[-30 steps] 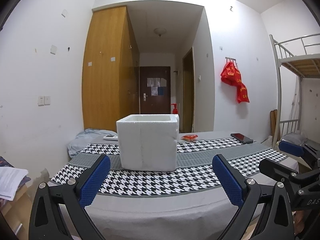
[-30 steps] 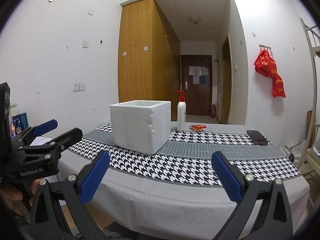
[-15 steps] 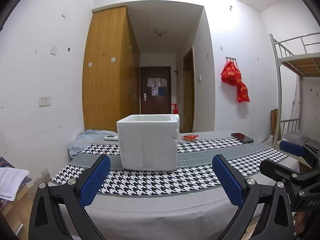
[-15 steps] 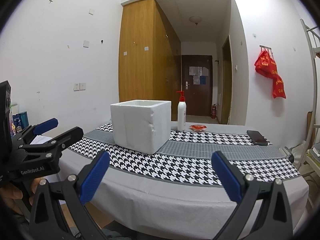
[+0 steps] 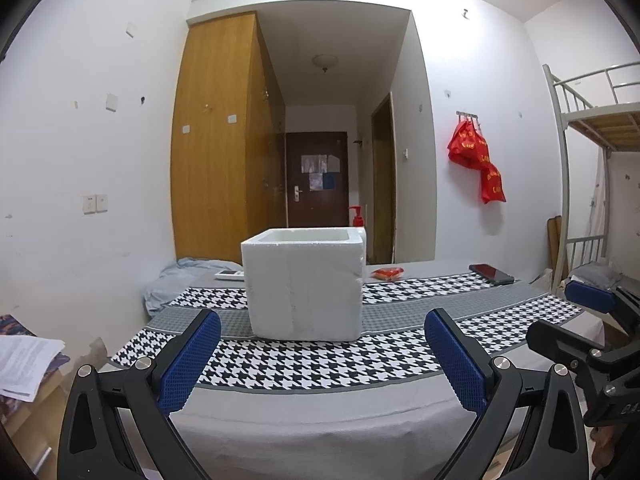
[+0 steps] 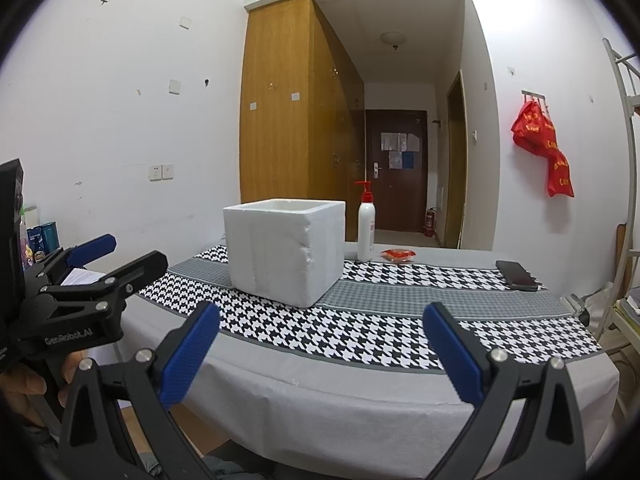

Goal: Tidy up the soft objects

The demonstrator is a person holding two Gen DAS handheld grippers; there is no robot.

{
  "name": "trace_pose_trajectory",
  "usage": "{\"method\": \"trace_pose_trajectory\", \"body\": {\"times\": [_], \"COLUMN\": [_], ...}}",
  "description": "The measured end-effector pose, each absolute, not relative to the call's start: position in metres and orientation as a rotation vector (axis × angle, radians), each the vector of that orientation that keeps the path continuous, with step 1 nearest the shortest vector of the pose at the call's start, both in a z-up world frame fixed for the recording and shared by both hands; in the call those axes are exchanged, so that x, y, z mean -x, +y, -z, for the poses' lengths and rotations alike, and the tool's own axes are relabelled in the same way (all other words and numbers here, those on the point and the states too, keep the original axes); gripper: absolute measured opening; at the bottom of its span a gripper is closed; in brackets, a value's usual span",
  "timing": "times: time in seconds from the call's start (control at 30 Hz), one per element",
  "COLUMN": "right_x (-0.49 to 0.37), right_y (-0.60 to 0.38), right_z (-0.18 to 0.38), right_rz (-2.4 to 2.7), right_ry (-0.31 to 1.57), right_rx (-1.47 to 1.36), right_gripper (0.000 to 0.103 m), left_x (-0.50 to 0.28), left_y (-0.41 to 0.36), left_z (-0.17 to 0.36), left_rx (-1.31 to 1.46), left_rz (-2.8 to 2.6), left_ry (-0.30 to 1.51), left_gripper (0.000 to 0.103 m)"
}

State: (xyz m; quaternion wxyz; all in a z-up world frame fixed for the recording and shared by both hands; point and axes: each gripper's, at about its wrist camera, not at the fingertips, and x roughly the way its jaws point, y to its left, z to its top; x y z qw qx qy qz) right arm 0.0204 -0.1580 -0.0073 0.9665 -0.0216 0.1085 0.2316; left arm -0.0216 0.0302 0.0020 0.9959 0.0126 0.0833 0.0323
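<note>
A bare room with a wooden wardrobe (image 5: 224, 140) holds a table (image 6: 360, 384) under a checked cloth. On it stands a white foam box (image 5: 304, 284), with a small red packet (image 6: 398, 255) behind. The left gripper (image 5: 320, 360) and right gripper (image 6: 320, 356) hover before the table edge, fingers spread, empty. Sorting looks unstarted.

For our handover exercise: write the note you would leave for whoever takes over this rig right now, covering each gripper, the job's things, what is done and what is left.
Left gripper: open, empty, held short of the table's near edge.
Right gripper: open, empty, also short of the table.
White foam box: upright on the houndstooth cloth, top open; its inside is not visible.
Behind it: pump bottle, small red packet; dark phone at the right.
Done: nothing visibly gripped or moved.
Left: everything, starting with finding the soft items.
</note>
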Motion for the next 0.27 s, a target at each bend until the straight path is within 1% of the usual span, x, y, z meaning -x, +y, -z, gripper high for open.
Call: {"method": "trace_pose_trajectory", "body": {"times": [0.27], "right_x": [-0.0212], "right_y": [-0.1577], "right_z": [0.0072], "right_rz": [-0.469], "right_ry": [0.221], "right_rx": [0.045], "right_gripper": [0.103], "left_x": [0.0223], "left_y": [0.0318], "left_z": [-0.0032], "left_rx": [-0.019], "left_rz": [-0.071], "left_ry": [0.164], "left_gripper": [0.102]}}
